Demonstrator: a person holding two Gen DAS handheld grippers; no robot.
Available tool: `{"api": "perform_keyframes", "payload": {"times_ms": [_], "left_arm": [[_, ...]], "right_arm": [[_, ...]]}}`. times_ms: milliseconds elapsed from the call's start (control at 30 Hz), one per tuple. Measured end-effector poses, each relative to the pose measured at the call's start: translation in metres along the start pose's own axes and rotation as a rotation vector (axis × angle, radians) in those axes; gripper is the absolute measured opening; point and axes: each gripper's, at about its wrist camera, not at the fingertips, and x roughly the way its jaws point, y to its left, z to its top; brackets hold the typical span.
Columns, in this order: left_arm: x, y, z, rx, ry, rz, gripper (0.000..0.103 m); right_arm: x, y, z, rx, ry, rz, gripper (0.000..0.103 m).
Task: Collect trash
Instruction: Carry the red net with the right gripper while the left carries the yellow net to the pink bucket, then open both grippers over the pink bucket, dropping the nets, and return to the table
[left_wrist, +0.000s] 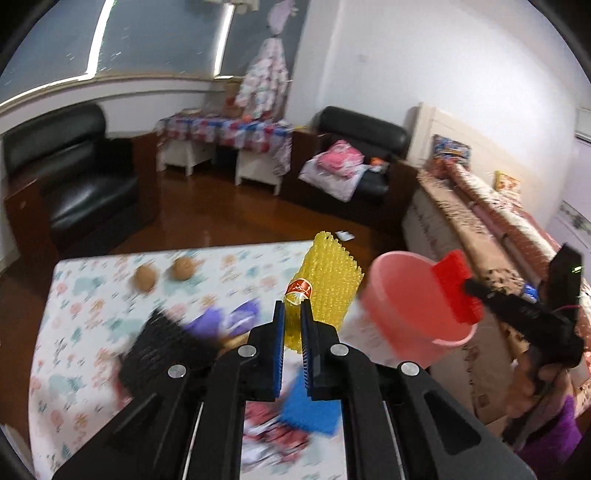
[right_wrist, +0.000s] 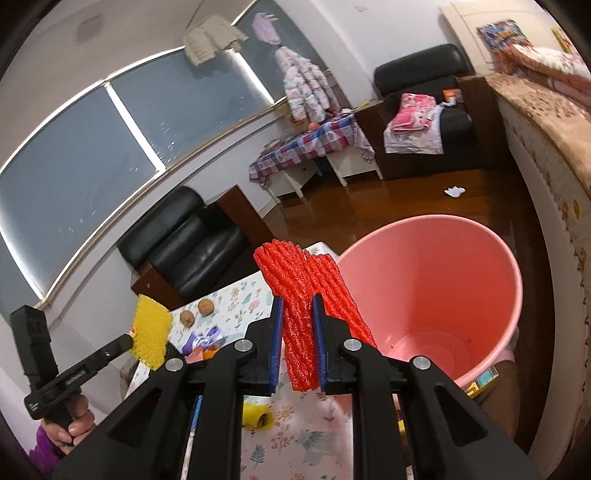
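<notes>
Fingers on the right gripper (right_wrist: 298, 321) are clamped narrow on the red foam net (right_wrist: 303, 306), and we carry it upright, its long axis running straight up along the fingers and standing proud of their tips. From those tips the pink bucket (right_wrist: 491, 258) lies at about two o'clock, mouth tilted toward us, the near rim just beside the net. Nothing shows inside the bucket that we can make out.

Over on the other side, the left gripper (left_wrist: 291, 314) has its fingers pinched narrow on the yellow foam net (left_wrist: 328, 288), which fans out above and to the right of the tips, a small red-and-gold sticker (left_wrist: 298, 288) facing us. From here the pink bucket (left_wrist: 406, 299) sits at two o'clock, and the red foam net (left_wrist: 456, 288) already hangs at its far rim.

So we judge the right gripper the nearer of the two: its net touches or all but touches the rim, while the yellow one stays apart, above the floral surface (left_wrist: 96, 295). The drop turns on that small offset: we want the red net's lower end over the mouth, not on the lip.

Two walnuts (left_wrist: 164, 273) and blurred wrappers remain on the surface.
</notes>
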Motion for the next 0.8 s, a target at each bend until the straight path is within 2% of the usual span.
{"api": "perform_keyframes", "payload": {"times_ms": [133, 400, 667, 733, 800], "left_arm": [[0.016, -0.033, 0.018, 0.025, -0.002, -0.058, 0.008], [0.069, -0.095, 0.029, 0.061, 0.074, -0.146, 0.008], [0.118, -0.134, 0.017, 0.133, 0.147, -0.136, 0.008], [0.126, -0.138, 0.015, 0.134, 0.161, -0.132, 0.009], [0.131, -0.138, 0.014, 0.129, 0.167, -0.134, 0.015]], "right_arm": [[0.002, -0.018, 0.005, 0.037, -0.004, -0.021, 0.016], [0.012, -0.036, 0.002, 0.080, 0.011, -0.053, 0.016], [0.019, -0.052, 0.000, 0.133, 0.033, -0.071, 0.016], [0.021, -0.055, -0.001, 0.136, 0.040, -0.085, 0.022], [0.020, -0.056, -0.002, 0.134, 0.036, -0.097, 0.026]]}}
